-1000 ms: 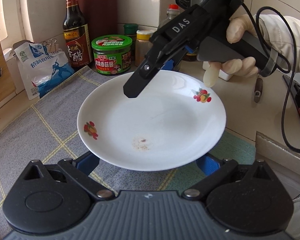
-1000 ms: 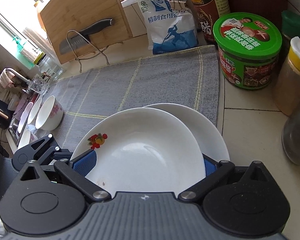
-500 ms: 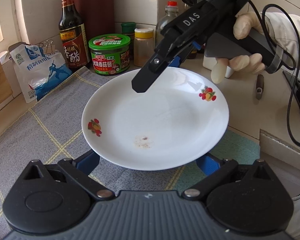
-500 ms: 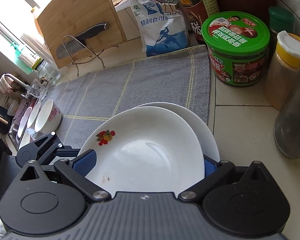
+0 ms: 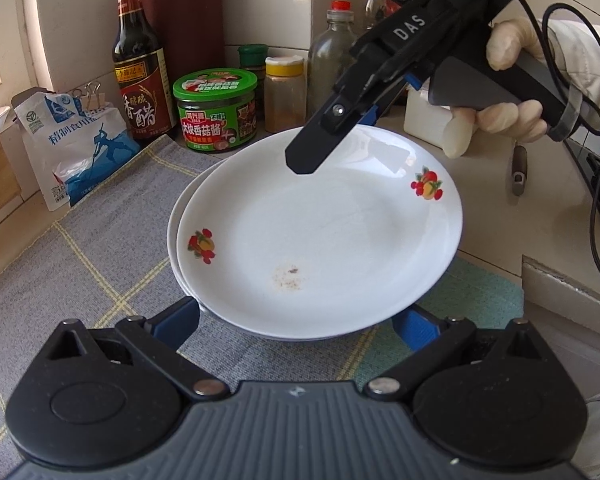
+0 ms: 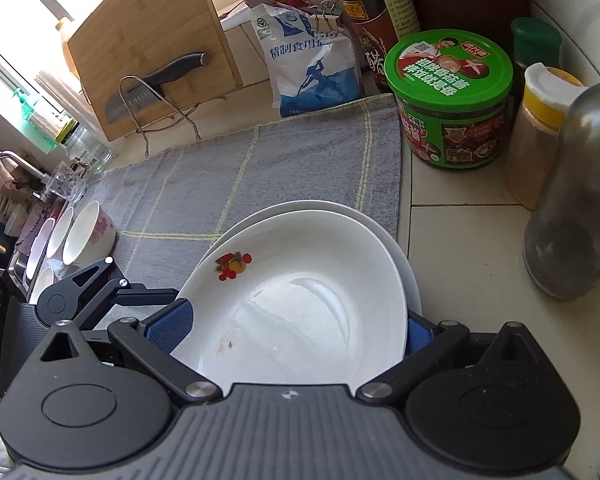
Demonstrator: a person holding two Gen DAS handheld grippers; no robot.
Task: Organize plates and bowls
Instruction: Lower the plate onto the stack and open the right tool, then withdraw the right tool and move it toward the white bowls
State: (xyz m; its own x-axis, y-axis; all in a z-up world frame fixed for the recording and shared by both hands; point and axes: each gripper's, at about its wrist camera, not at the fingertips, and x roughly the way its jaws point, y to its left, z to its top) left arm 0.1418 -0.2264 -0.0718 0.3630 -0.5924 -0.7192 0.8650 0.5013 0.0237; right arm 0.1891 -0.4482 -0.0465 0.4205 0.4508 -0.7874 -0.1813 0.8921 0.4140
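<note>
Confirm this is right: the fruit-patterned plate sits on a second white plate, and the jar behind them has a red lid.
Not quite. The jar has a green lid, as the right wrist view shows. The rest holds: the fruit-patterned plate sits on a second white plate.

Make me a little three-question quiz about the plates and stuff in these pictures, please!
1. True or false: the fruit-patterned plate sits over a second white plate.
2. What colour is the lid of the mushroom sauce jar? A red, B green, C blue.
3. Fill in: the bowls stand at the edge of the grey ____.

Key: 1 true; 2 B; 3 cloth. Both the left hand-held gripper and right hand-held gripper have their blue pads spread on either side of the plate.
</note>
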